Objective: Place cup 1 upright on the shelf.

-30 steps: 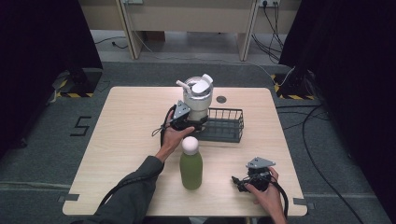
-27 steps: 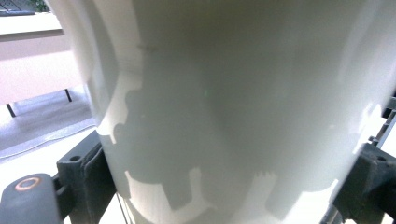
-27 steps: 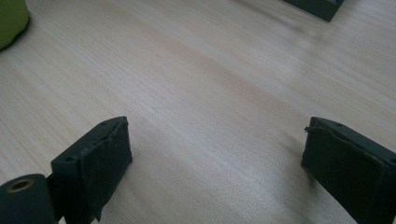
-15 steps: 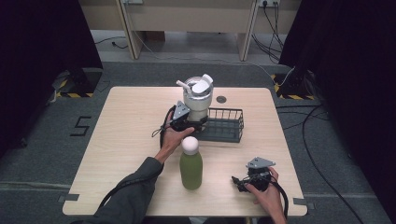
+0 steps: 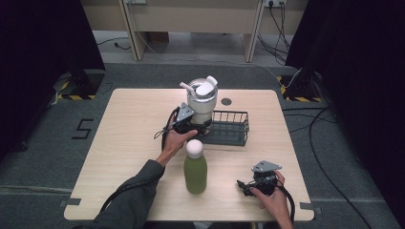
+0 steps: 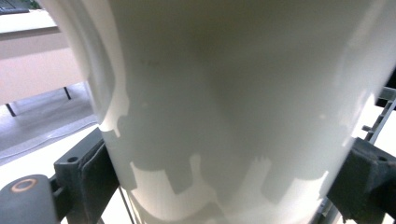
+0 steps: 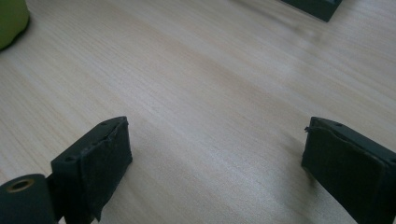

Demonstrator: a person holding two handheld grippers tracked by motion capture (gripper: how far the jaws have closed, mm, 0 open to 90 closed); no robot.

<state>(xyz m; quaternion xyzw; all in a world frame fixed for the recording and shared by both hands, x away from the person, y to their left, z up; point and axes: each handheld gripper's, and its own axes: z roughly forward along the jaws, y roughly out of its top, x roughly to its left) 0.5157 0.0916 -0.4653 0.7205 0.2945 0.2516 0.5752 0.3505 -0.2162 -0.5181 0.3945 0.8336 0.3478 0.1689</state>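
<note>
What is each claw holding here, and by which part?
The left claw grips the white jug low on its body, at the basket's end. The right claw is open, holding nothing.

The white tumbler [image 5: 201, 102] stood upright just above the middle of the high view, at the left end of the black wire basket [image 5: 229, 129]; whether its base sat inside the basket could not be told. Its body was pale and smooth, widening upward, topped by a lid with a raised flap and a short straw angled to the upper left. In the left gripper view the tumbler's wall [image 6: 233, 107] spanned the frame, touching the jaw pads at lower left and lower right.
</note>
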